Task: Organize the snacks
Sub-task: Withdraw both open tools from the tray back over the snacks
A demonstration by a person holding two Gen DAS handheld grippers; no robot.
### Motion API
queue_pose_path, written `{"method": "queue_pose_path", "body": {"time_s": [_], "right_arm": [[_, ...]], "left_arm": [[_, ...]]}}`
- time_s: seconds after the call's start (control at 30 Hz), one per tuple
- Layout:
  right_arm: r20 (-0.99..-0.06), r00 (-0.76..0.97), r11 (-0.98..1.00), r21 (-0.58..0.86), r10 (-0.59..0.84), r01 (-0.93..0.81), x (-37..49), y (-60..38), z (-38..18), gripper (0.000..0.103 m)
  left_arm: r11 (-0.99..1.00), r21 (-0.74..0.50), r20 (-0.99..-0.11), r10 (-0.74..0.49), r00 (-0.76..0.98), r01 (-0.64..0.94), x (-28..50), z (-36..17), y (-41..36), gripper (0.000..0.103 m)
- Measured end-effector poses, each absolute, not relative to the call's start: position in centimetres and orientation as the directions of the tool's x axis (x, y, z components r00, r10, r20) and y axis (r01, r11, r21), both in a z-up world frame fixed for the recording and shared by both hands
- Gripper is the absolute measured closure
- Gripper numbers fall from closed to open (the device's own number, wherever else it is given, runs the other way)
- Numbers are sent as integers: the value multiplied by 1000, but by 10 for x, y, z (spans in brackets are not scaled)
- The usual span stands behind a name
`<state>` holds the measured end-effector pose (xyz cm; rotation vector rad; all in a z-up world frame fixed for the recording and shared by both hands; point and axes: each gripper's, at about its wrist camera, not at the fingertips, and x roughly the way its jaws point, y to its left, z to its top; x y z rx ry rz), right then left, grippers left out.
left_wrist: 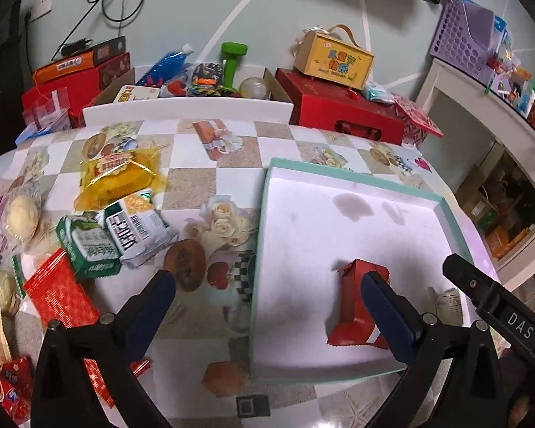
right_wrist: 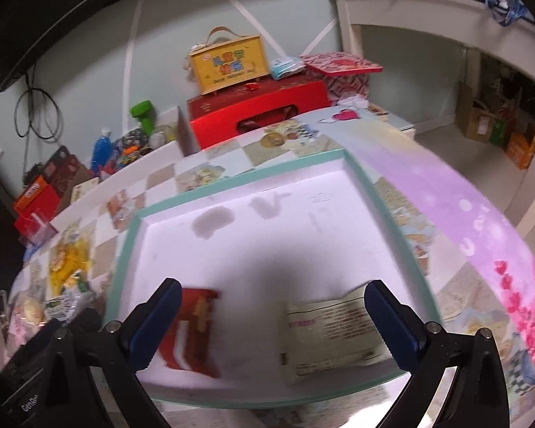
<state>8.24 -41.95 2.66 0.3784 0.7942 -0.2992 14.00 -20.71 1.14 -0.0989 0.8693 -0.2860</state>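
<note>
while both the left gripper (left_wrist: 267, 299) and right gripper (right_wrist: 273, 306) gape empty, a crinkly red packet (left_wrist: 356, 306) and flat beige packet (right_wrist: 333, 335) lie in the shallow teal-rimmed tray (left_wrist: 262, 249).

yellow handled box (left_wrist: 333, 59) atop red case (left_wrist: 346, 110), green dumbbell (left_wrist: 232, 60) nearby.

White letters "DAS" on the black right gripper (left_wrist: 495, 306), "GenR" cut off on the black left gripper (right_wrist: 35, 381), faint "Hisense" on the black flat screen frame (right_wrist: 71, 10)
</note>
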Motion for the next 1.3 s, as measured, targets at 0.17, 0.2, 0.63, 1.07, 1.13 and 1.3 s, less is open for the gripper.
{"method": "queue_pose_path", "body": {"time_s": [0.17,0.2,0.63,1.07,1.13,1.3], "right_arm": [[-705,704,912,225,-91,343,84,-399,36,0],[-701,709,913,234,-80,334,84,-395,38,0],[-654,750,955,272,93,118,89,-322,58,0],[-690,682,965,248,241,-90,99,-242,45,0],[-709,659,965,237,251,-113,101,-230,38,0],[-737,608,955,225,297,-194,108,-199,23,0]], "left_arm": [[967,-155,-697,-251,672,201,129,26,-192,0],[966,-162,-690,-256,677,201,128,29,-187,0],[992,-119,-741,-109,663,31,105,46,-100,0],[969,-149,-800,-3,601,-195,79,20,-22,0],[965,-155,-811,-1,586,-213,75,14,-16,2],[957,-155,-839,5,545,-247,65,-2,-4,9]]}}
